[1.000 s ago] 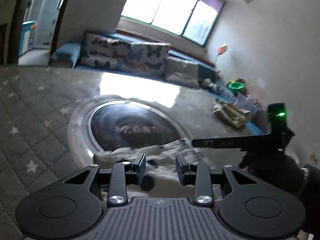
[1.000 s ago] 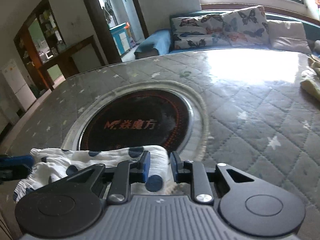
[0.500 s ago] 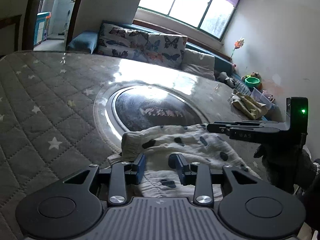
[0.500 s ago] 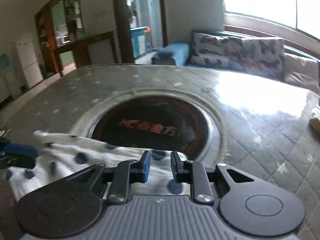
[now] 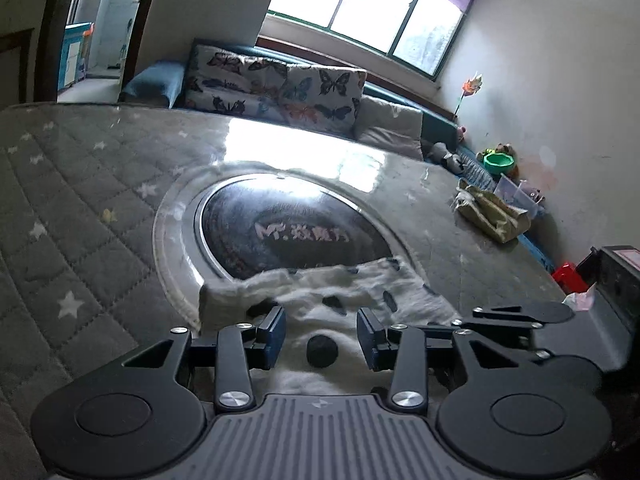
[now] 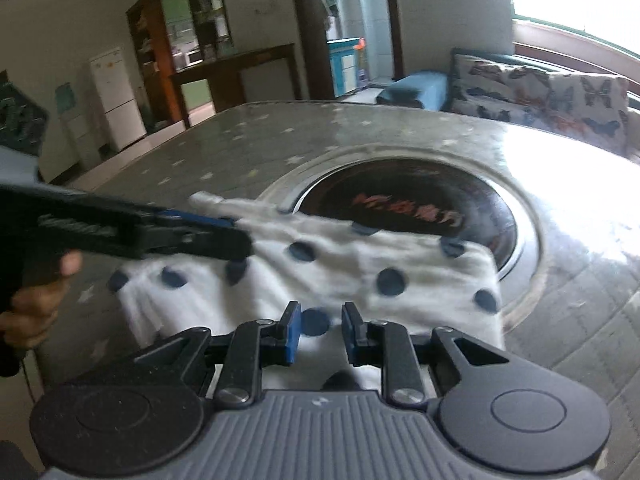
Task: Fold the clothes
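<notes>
A white garment with dark blue dots (image 5: 340,296) lies on the quilted grey table (image 5: 80,208), partly over the round dark inset. It also shows in the right wrist view (image 6: 360,264). My left gripper (image 5: 320,334) is open just above the garment's near part, holding nothing. It shows from the side in the right wrist view (image 6: 224,240), over the garment's left edge. My right gripper (image 6: 318,332) is open with the cloth below its fingers. It shows at the right of the left wrist view (image 5: 516,316).
A round dark glass inset with a metal rim (image 5: 288,232) sits in the table's middle. A crumpled olive-beige garment (image 5: 492,212) lies at the table's far right. A sofa with butterfly cushions (image 5: 280,88) stands behind. A white fridge (image 6: 116,96) is at the far left.
Both grippers have opened wider and let go of the dotted garment, which now lies spread on the table. The two grippers have come closer together.
</notes>
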